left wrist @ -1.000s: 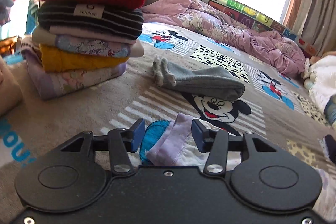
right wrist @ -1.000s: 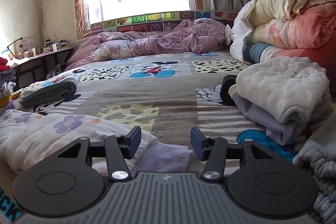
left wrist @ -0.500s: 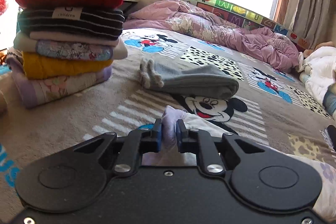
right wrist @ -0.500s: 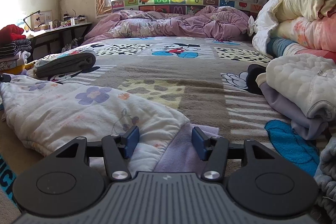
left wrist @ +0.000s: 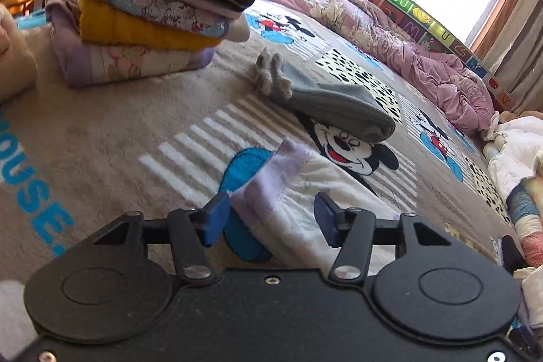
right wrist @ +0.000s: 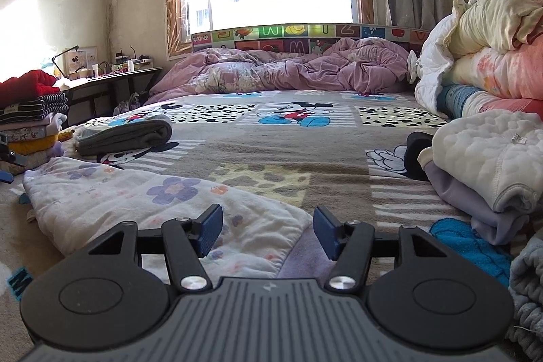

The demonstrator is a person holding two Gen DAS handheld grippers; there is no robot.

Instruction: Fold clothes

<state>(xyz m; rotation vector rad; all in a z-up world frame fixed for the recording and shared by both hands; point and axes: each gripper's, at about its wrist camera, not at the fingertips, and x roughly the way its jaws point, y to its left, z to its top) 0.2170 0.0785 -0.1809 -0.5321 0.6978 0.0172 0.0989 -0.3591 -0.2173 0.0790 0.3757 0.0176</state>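
- The left gripper (left wrist: 270, 219) stands with its jaws spread wide and grips nothing; the lilac cuff (left wrist: 271, 182) of the floral garment (left wrist: 325, 209) lies just ahead of it, between the two blue pads (left wrist: 214, 219) without being pinched.
- The right gripper (right wrist: 268, 232) is likewise spread apart and empty; the white floral garment (right wrist: 135, 195) lies under and ahead of its left pad, and a lilac cuff (right wrist: 302, 253) of the same piece sits between the jaws, touching neither pad that I can tell.
- So the garment in hand lies spread along the Mickey blanket (right wrist: 271, 155), one end at each gripper, laid long and fairly flat but not yet folded over; this looks like the start of its fold, with both ends waiting to be gripped.
- Ahead of the left gripper, beyond the cuff, a grey folded item (left wrist: 339, 107) rests on the blanket by itself, apart from any pile.
- Further ahead and to that gripper's left stands a stack of folded clothes (left wrist: 163, 9), red on top, striped, yellow and lilac below: this part of the task appears done.
- To the right of the right gripper, a loose pile of clothes (right wrist: 488, 165) with a white quilted piece on top looks unfolded, so several pieces seem left.
- My judgement: the task is midway, with one garment under way.
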